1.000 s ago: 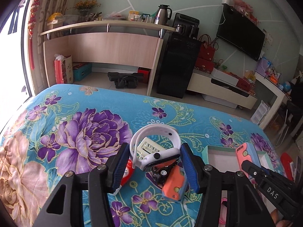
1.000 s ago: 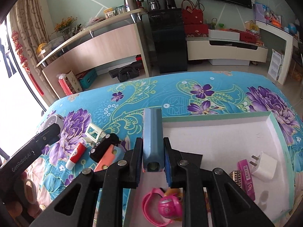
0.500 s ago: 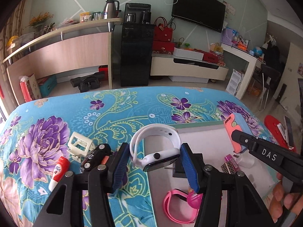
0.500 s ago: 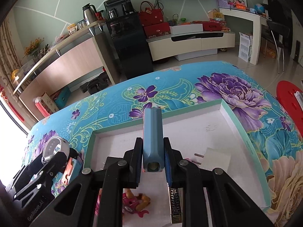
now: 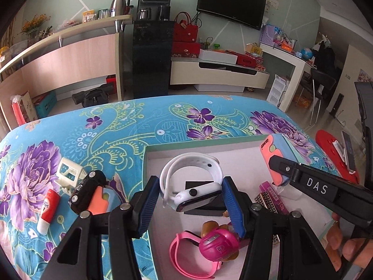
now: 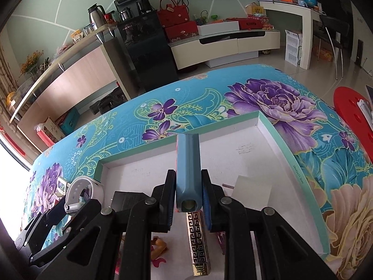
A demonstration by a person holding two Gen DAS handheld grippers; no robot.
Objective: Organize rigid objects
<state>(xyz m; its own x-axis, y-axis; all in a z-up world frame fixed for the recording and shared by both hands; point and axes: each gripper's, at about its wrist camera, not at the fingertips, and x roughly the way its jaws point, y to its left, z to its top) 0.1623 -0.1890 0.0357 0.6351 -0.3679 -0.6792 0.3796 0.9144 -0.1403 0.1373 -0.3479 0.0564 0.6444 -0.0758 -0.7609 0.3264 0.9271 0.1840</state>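
Observation:
My left gripper (image 5: 190,200) is shut on a white smartwatch (image 5: 193,184) and holds it above the near left part of a shallow white tray with a green rim (image 5: 200,142). My right gripper (image 6: 188,198) is shut on a blue and coral box cutter (image 6: 188,170) and holds it over the tray (image 6: 275,130); it also shows in the left wrist view (image 5: 275,154). In the tray lie a pink watch (image 5: 209,249), a black block (image 5: 205,200), a patterned bar (image 6: 198,240) and a white charger (image 6: 253,193).
On the floral cloth (image 5: 116,135) left of the tray lie a toy black car (image 5: 87,191), a coral cutter (image 5: 99,200), a red and white tube (image 5: 47,211) and a cream plastic frame (image 5: 68,171). A red stool (image 6: 352,109) stands to the right.
Both grippers have moved right, from over the cloth and loose objects to over the tray. Each still holds its object.

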